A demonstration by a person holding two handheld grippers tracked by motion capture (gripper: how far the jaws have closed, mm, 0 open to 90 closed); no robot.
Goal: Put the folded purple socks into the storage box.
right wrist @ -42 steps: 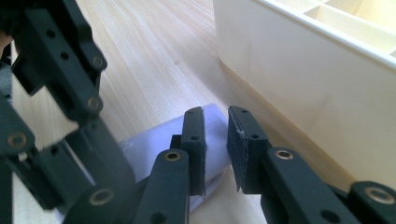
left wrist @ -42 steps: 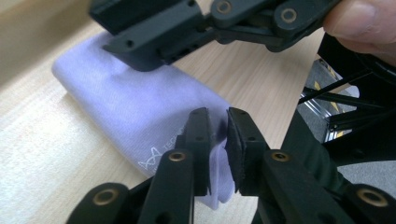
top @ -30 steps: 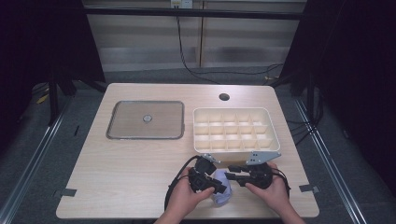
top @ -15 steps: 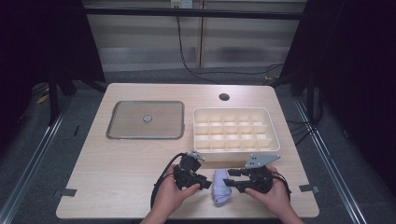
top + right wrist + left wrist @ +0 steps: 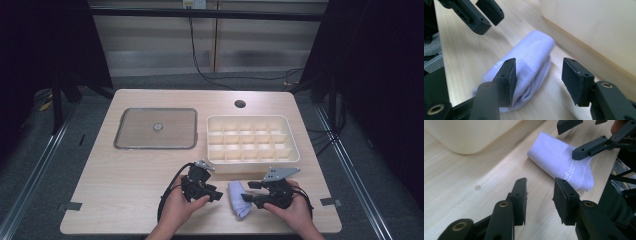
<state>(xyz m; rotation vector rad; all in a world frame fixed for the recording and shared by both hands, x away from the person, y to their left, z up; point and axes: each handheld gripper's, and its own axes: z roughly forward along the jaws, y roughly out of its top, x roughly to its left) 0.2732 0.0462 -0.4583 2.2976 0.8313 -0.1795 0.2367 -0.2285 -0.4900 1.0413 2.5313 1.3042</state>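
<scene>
1. Folded white cloth (image 5: 238, 200) lies on the tabletop (image 5: 125, 175) in the lower middle of the high view, between the two hand-held grippers and just below the divided tray.
2. Pale wooden tabletop carries everything; a round hole (image 5: 240, 104) sits near its upper edge.
3. Cream divided tray (image 5: 295, 150) stands right of centre, its compartments in rows.
4. Grey square lid (image 5: 135, 132) with a small centre knob lies left of the tray.
5. Left hand-held gripper (image 5: 539, 192) has just been opening; its jaws stand apart over bare wood, beside the cloth.
6. Right hand-held gripper (image 5: 537, 72) has just been opening too; the cloth lies between its jaws, not pinched.
7. Faint printing on the cloth (image 5: 570, 170) is too small to read.
</scene>
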